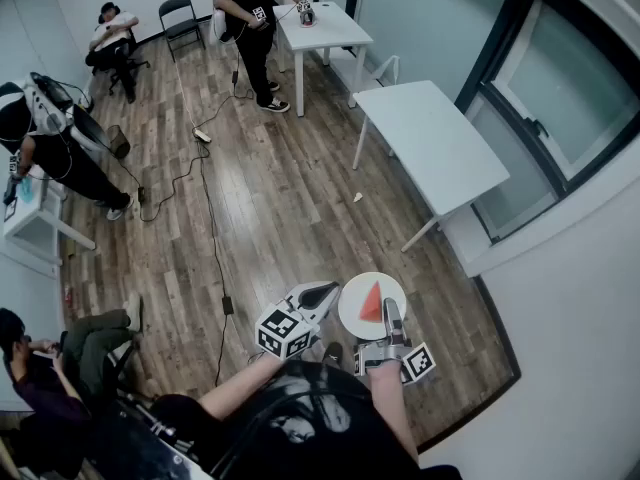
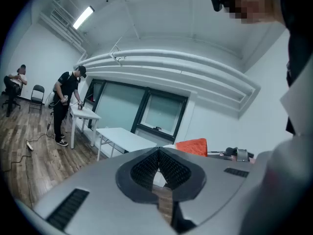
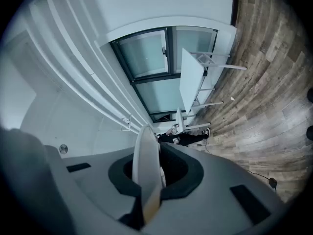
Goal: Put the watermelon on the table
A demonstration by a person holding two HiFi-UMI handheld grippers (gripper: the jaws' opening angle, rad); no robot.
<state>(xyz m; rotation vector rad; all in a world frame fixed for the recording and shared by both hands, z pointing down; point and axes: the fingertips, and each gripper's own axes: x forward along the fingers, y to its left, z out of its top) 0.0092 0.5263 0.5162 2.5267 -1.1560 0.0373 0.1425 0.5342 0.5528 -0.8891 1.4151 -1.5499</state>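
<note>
Step in hand: carry, not yet at the drop-off. The right gripper [image 1: 389,311] is clamped on the rim of a white plate [image 1: 352,315]. The right gripper view shows the plate edge pinched between its jaws. The watermelon slice [image 1: 372,304] lies on the plate, a red wedge near the centre. The left gripper [image 1: 328,290] has its jaws together with nothing in them. It is just beside the plate at its 9 o'clock; I can't tell if it touches. The plate hangs over the wood floor [image 1: 280,208], at 6 o'clock in the head view. The nearest white tabletop [image 1: 432,143] is bare and well apart at 1 o'clock. My read on the next move: carry the plate there and keep it level so the slice doesn't slide. Then set the base flat, well inside the edge, and release. Risk: a one-sided rim grip could let the plate droop.
</note>
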